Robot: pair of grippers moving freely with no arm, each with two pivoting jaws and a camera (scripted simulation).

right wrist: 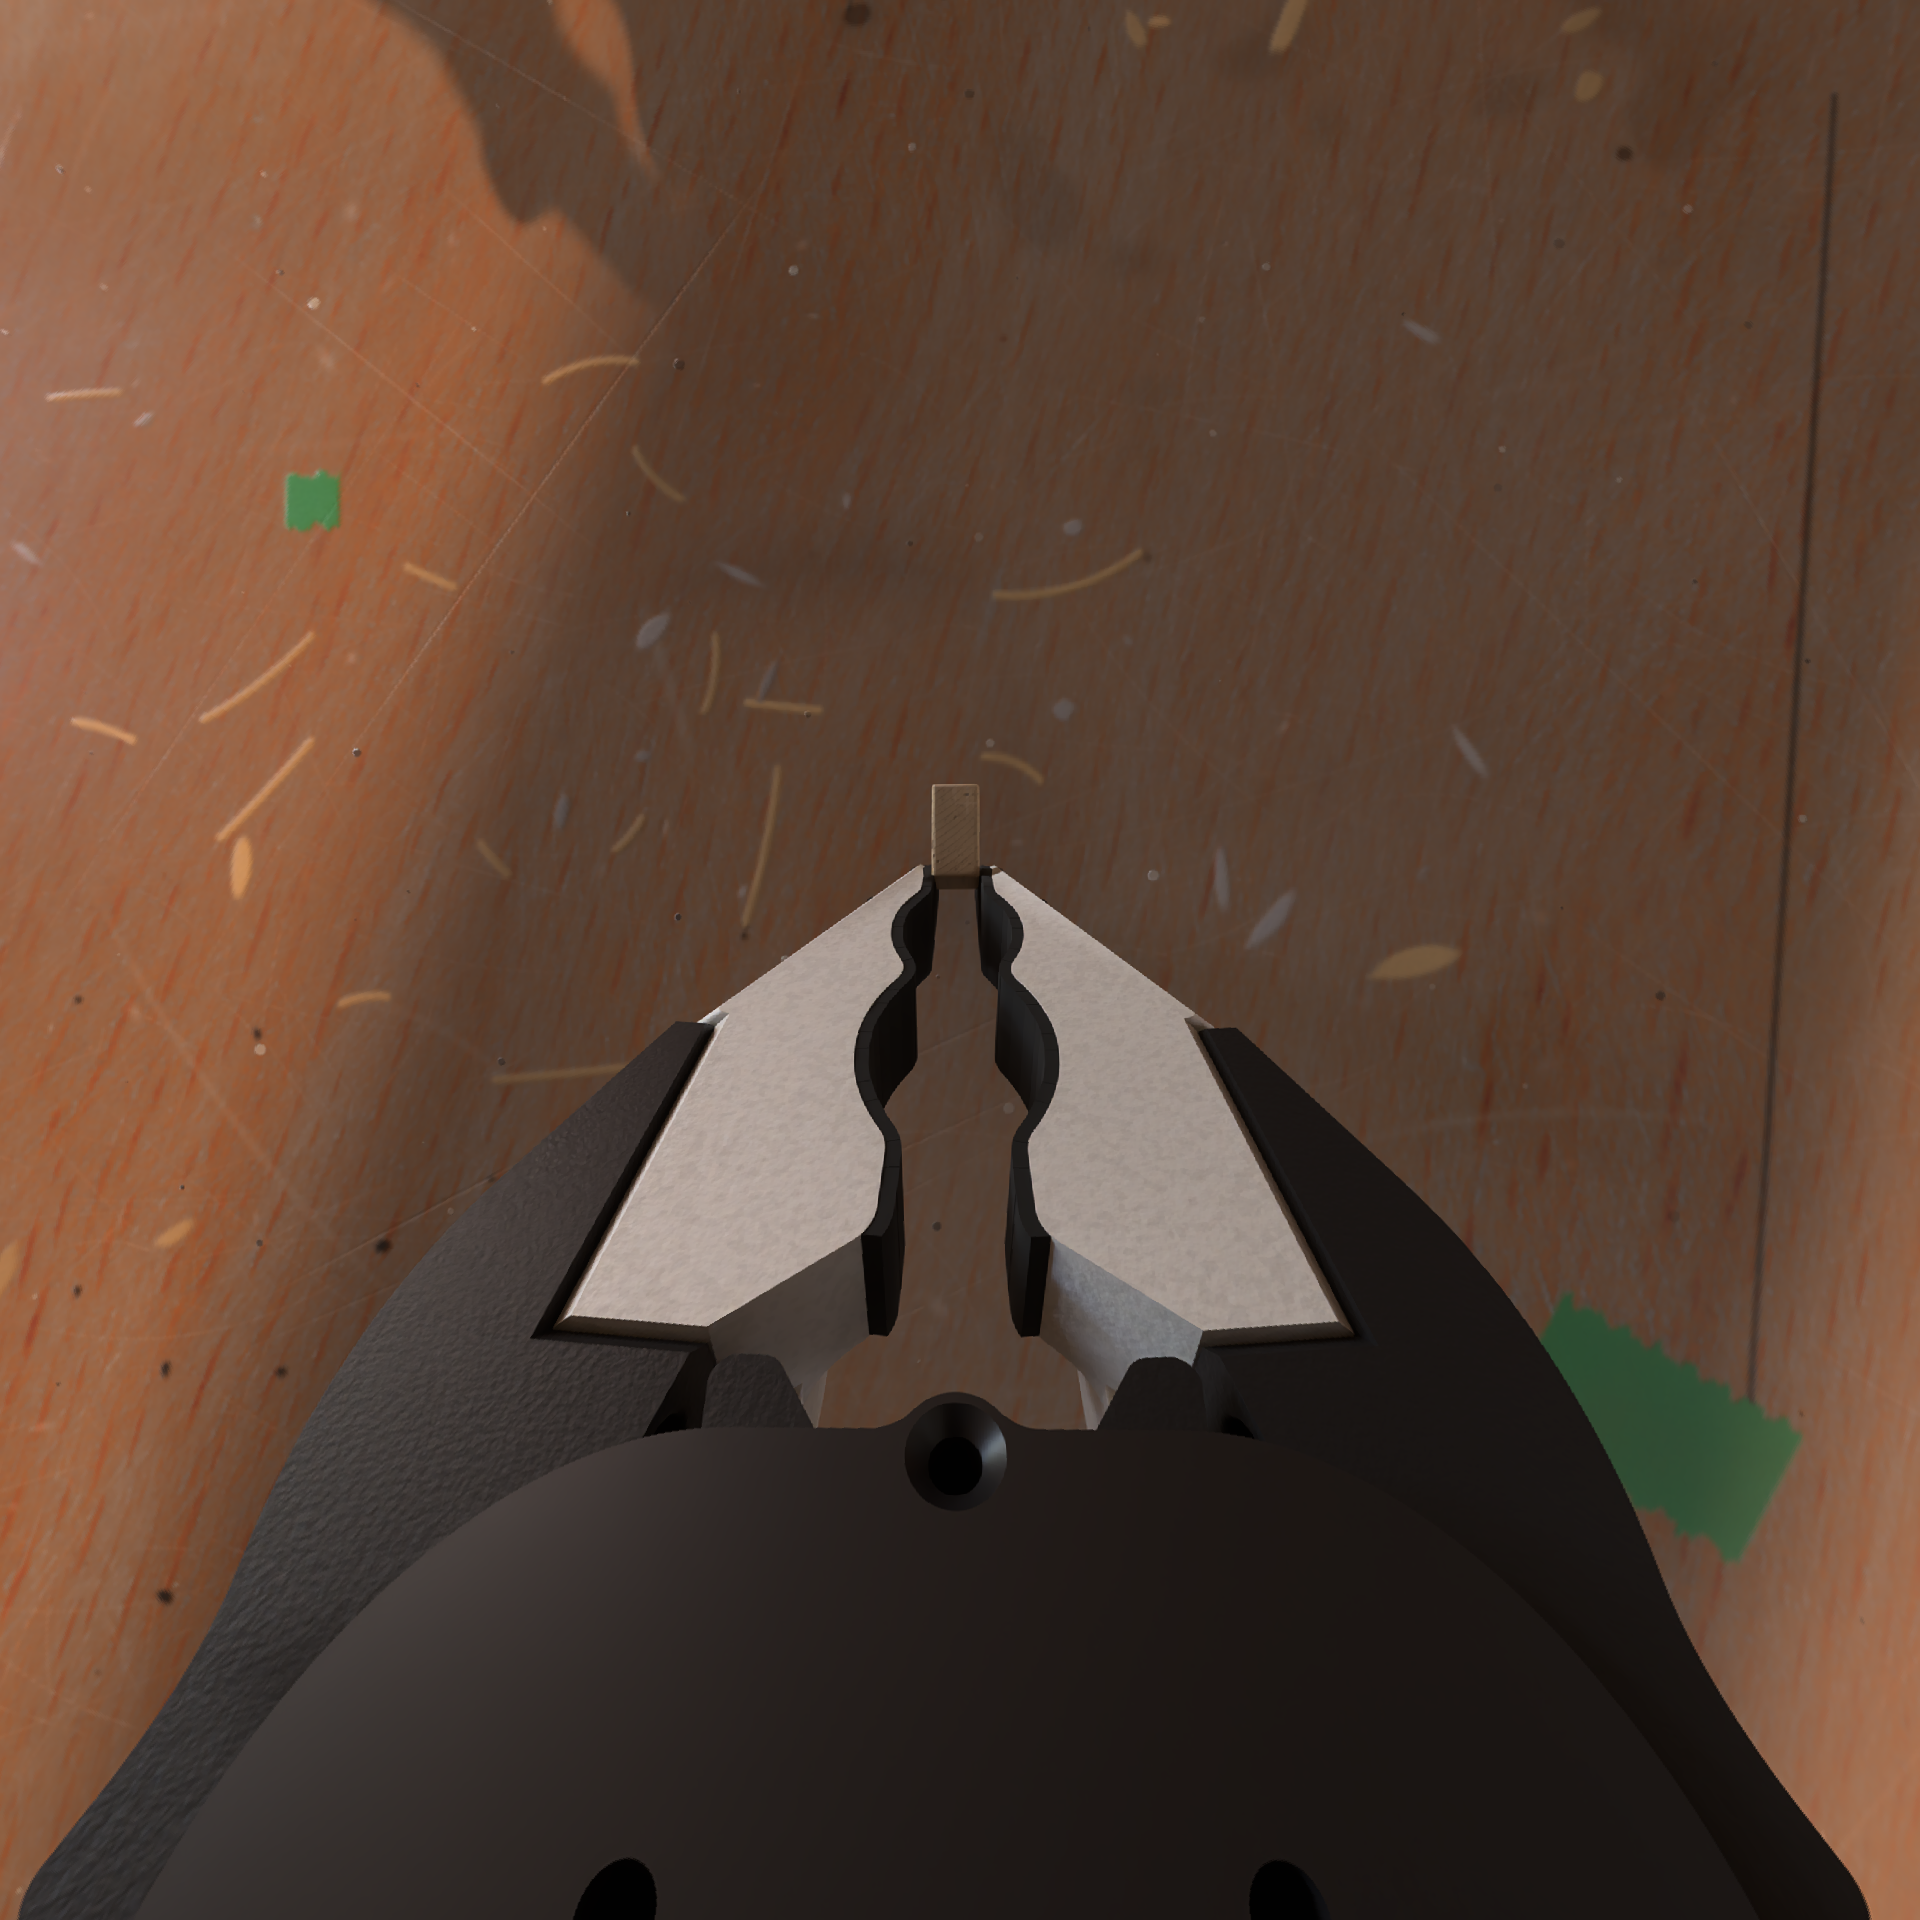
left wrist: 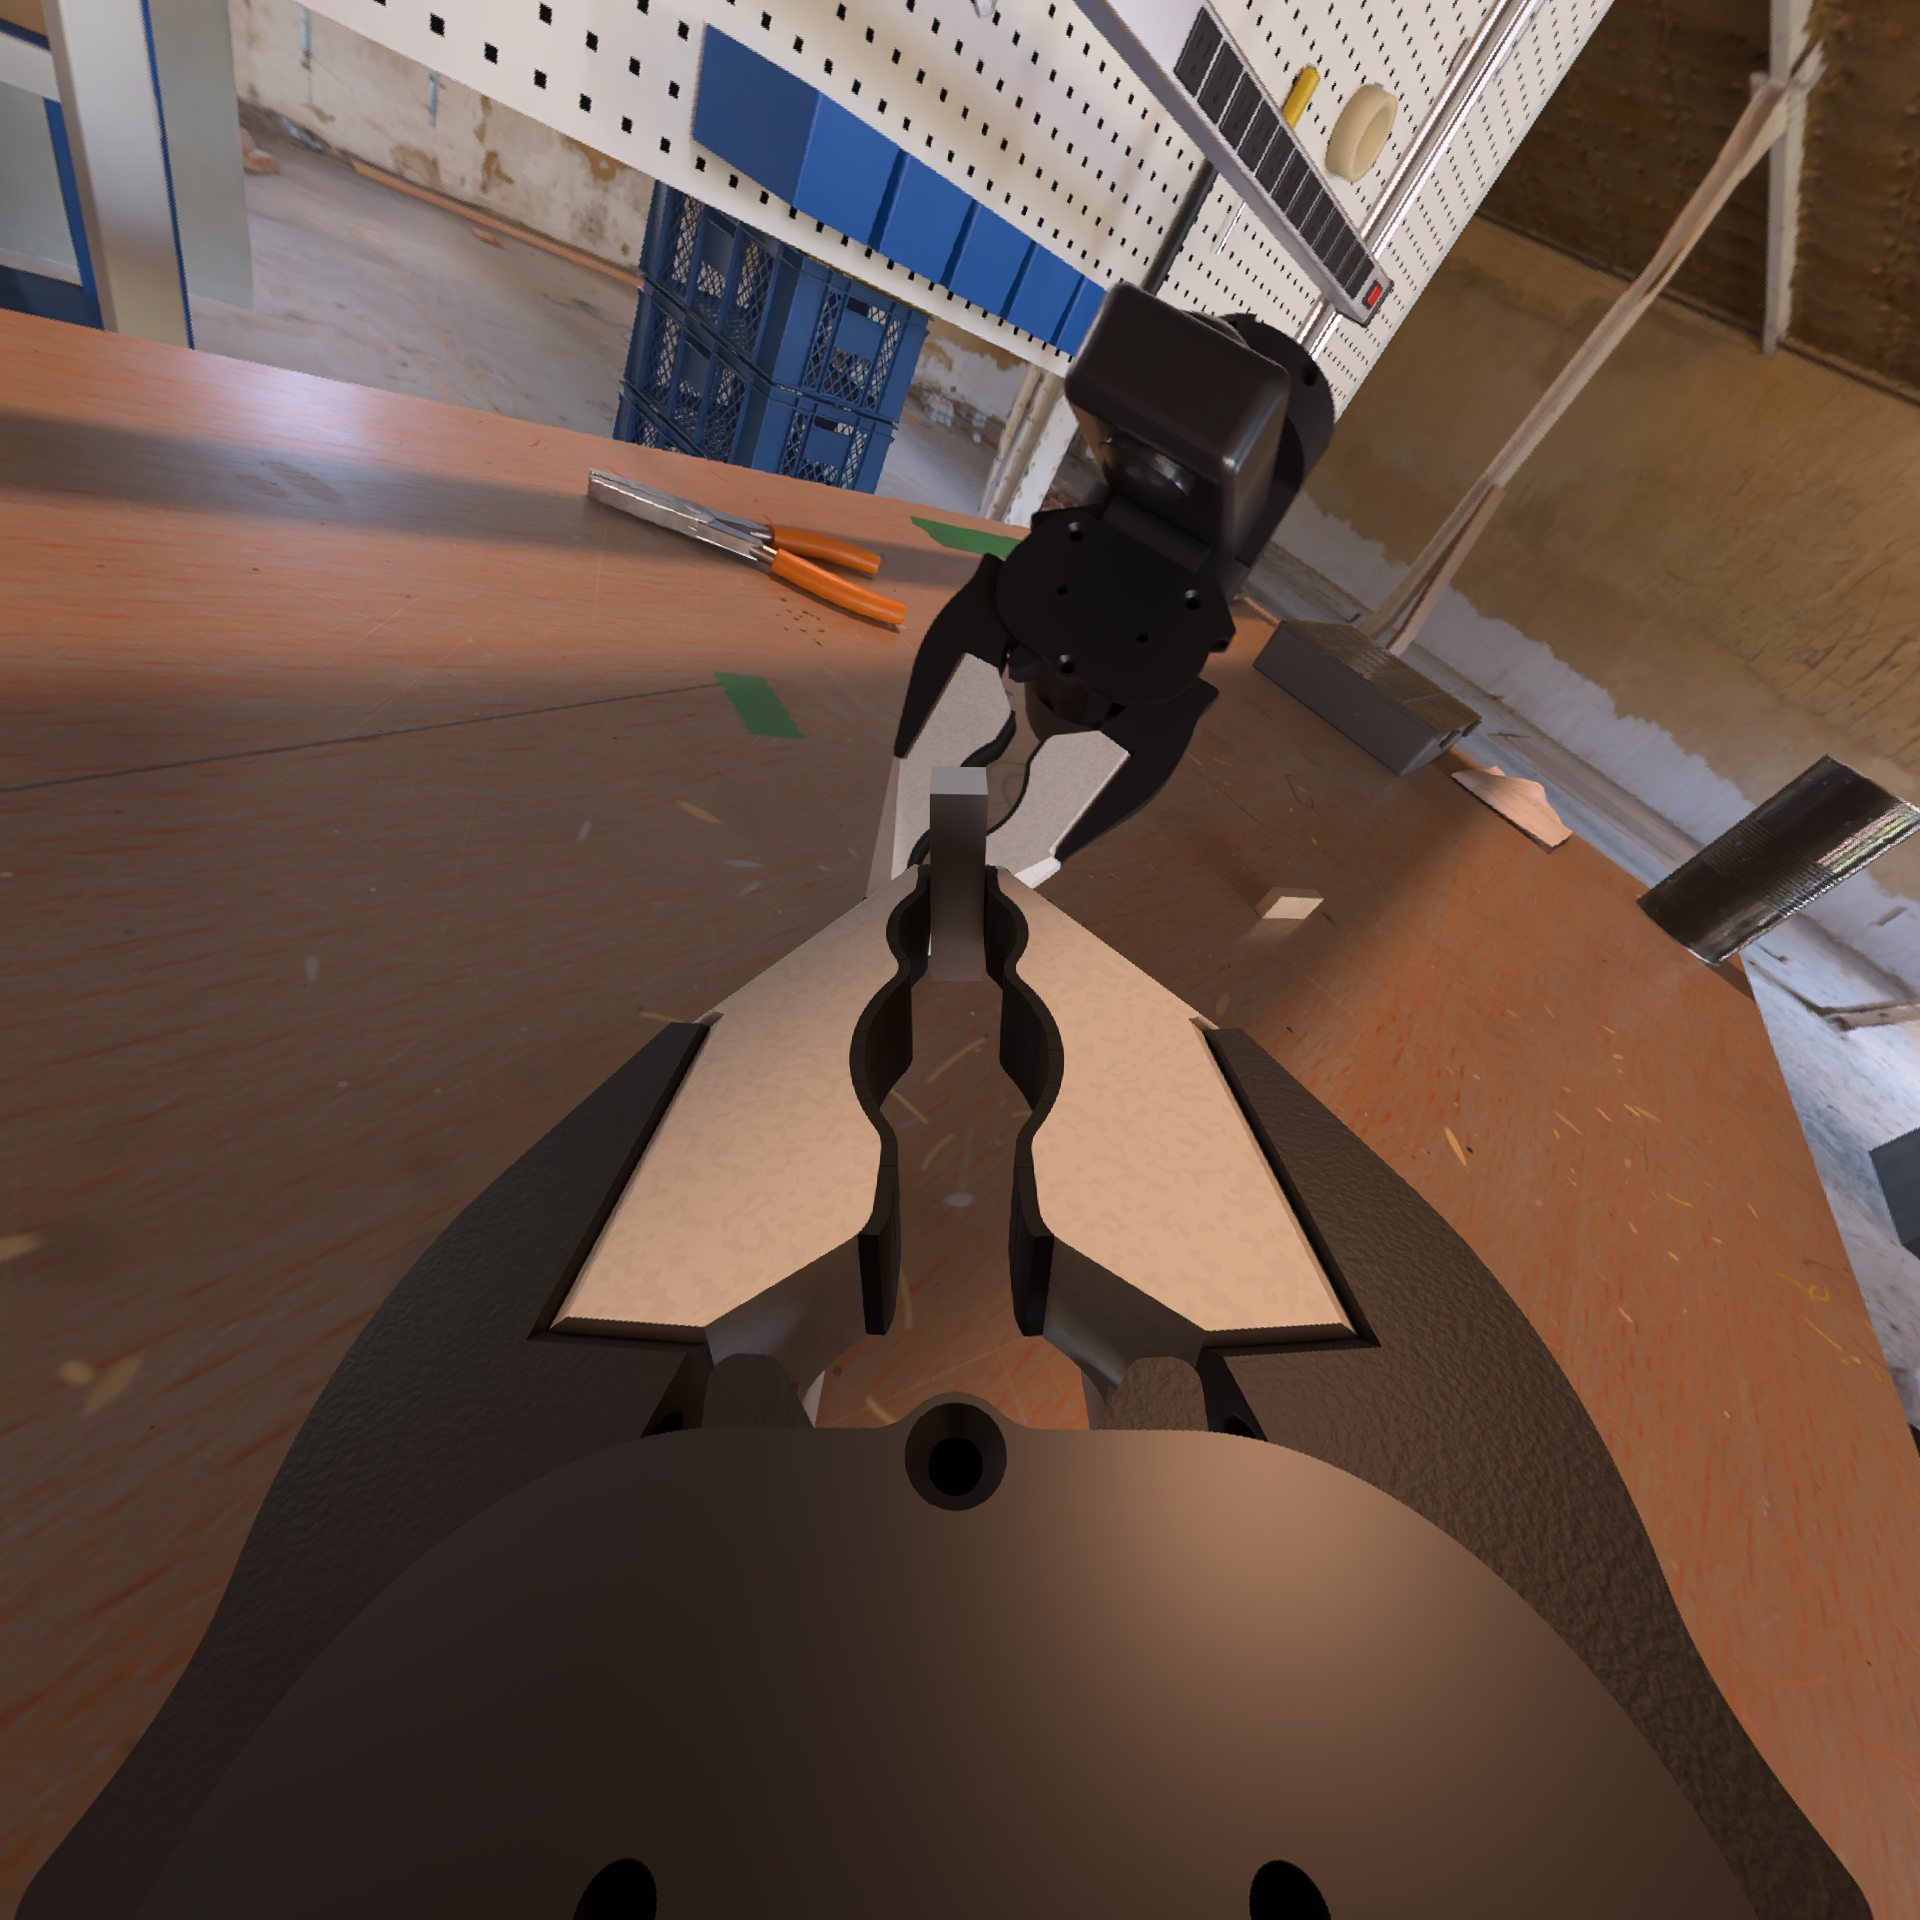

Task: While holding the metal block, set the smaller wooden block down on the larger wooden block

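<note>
My left gripper (left wrist: 956, 894) is shut on a grey metal block (left wrist: 956, 831), which stands upright between its fingertips above the wooden table (left wrist: 416, 883). My right gripper (right wrist: 956, 878) is shut on a small pale wooden block (right wrist: 956, 829), held above the table and pointing down at it. In the left wrist view the right gripper (left wrist: 997, 831) hangs just behind the metal block, with its tips partly hidden. A pale wooden block (left wrist: 1288, 906), seemingly the larger one, lies flat on the table to the right of both grippers. It is out of the right wrist view.
Orange-handled pliers (left wrist: 769, 551) lie at the far side of the table. Dark metal bars (left wrist: 1361, 691) (left wrist: 1777, 873) sit near the right edge. Green tape patches (left wrist: 758, 704) (right wrist: 1673, 1444) mark the top. Blue crates (left wrist: 769, 364) and a pegboard (left wrist: 1039, 135) stand beyond the table.
</note>
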